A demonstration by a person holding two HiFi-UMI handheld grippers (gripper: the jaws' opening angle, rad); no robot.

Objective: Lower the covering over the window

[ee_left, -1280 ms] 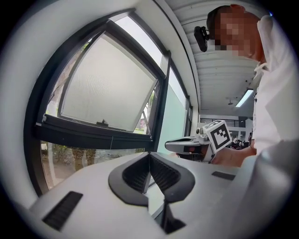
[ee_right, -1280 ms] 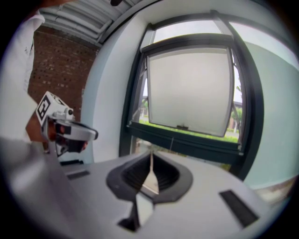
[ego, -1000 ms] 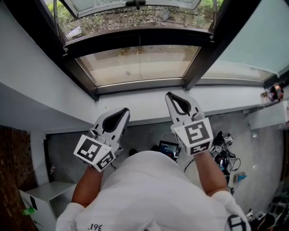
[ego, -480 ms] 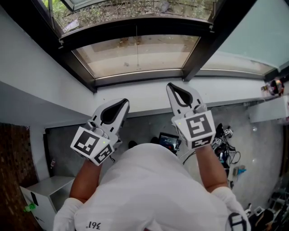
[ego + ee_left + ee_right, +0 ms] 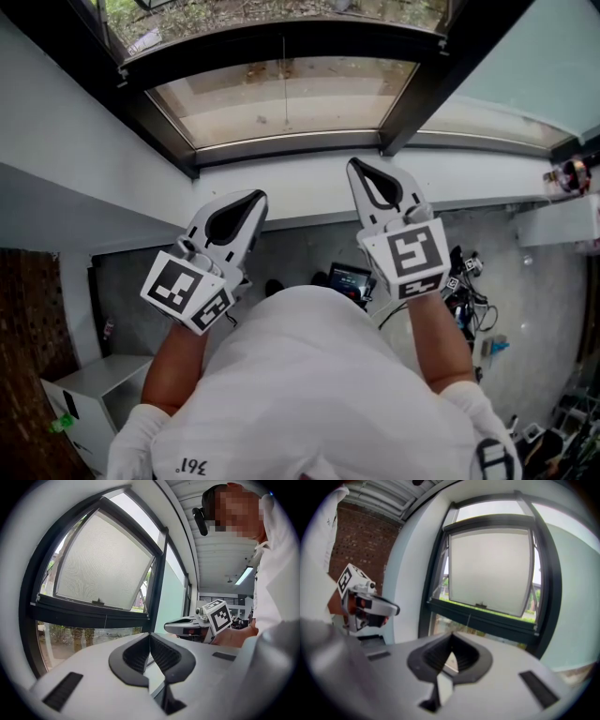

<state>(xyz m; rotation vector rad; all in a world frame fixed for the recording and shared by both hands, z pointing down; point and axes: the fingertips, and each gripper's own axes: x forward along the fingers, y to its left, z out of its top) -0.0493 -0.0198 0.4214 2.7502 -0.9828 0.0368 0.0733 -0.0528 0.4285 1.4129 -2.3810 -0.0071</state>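
Clear air ahead of left tool [image 5: 257,196] and right tool [image 5: 355,165], dark window frame [image 5: 281,148] beyond.

You stood in a lab-type workroom: below the window [image 5: 281,103], cables and gear [image 5: 466,314] littered the grey floor [image 5: 534,356]; brick wall [image 5: 33,328] and white cabinet [image 5: 94,389] left of it.

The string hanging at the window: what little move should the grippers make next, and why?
Probably open the right gripper and reach toward the string. Both it and the left gripper are shut and empty, held short of the window, so nothing grips the string yet.
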